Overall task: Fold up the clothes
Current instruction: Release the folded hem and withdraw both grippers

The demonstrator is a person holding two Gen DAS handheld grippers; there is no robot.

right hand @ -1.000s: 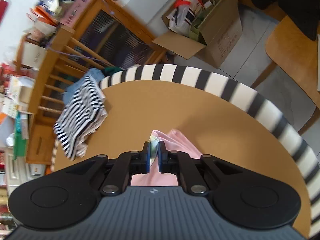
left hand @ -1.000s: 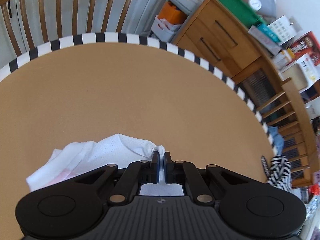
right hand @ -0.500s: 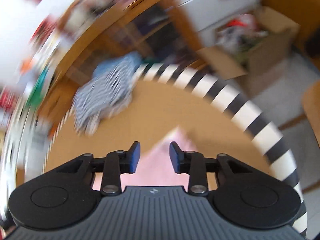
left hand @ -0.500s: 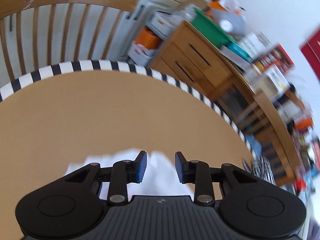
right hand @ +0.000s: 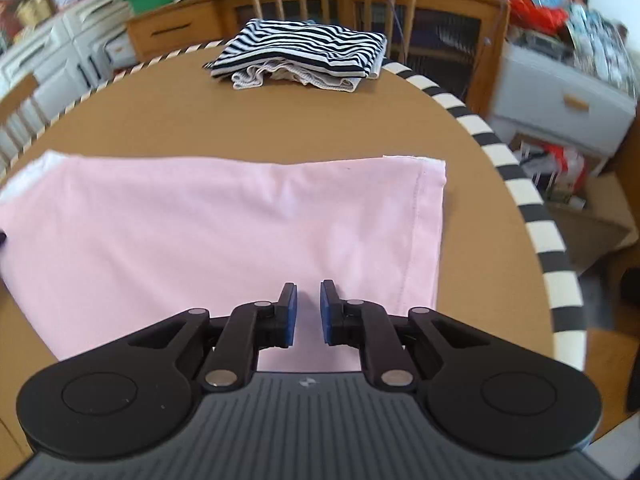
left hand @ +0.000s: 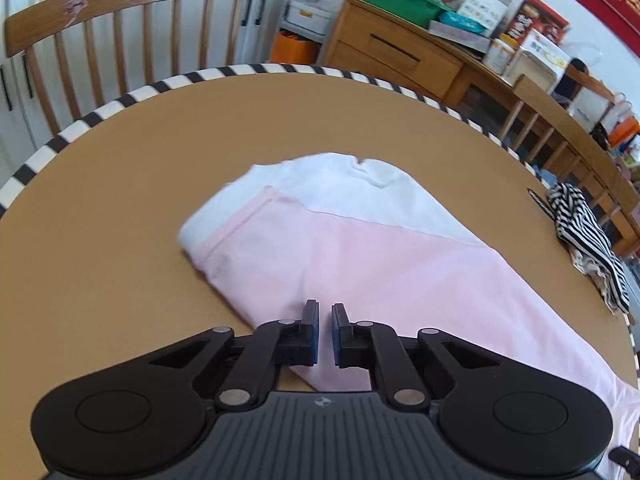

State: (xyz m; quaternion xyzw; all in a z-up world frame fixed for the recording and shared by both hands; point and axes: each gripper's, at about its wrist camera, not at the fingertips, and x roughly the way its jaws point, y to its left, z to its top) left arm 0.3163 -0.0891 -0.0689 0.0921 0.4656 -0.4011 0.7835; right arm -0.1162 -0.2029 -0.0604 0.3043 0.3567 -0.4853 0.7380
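Observation:
A pink and white garment [left hand: 360, 264] lies folded flat on the round brown table [left hand: 120, 200]. In the left wrist view its white layer shows along the far side and the pink layer on top. My left gripper [left hand: 325, 320] hovers over the garment's near pink edge; its jaws are closing, a narrow gap remains and nothing is between them. In the right wrist view the pink garment [right hand: 224, 220] spreads across the table [right hand: 160, 112]. My right gripper [right hand: 308, 300] hangs above its near edge by the hemmed end, jaws closing, no cloth pinched.
A folded black-and-white striped garment [right hand: 304, 54] sits at the table's far edge, and shows in the left wrist view as the striped garment [left hand: 588, 236] on the right. A black-and-white striped rim [right hand: 528, 208] rings the table. Wooden chairs [left hand: 132, 32], cabinets and boxes surround it.
Both grippers were shut on corners of the garment, then opened and let go. They have drawn back toward the near edge, the right one rolling, and the jaws have narrowed again.

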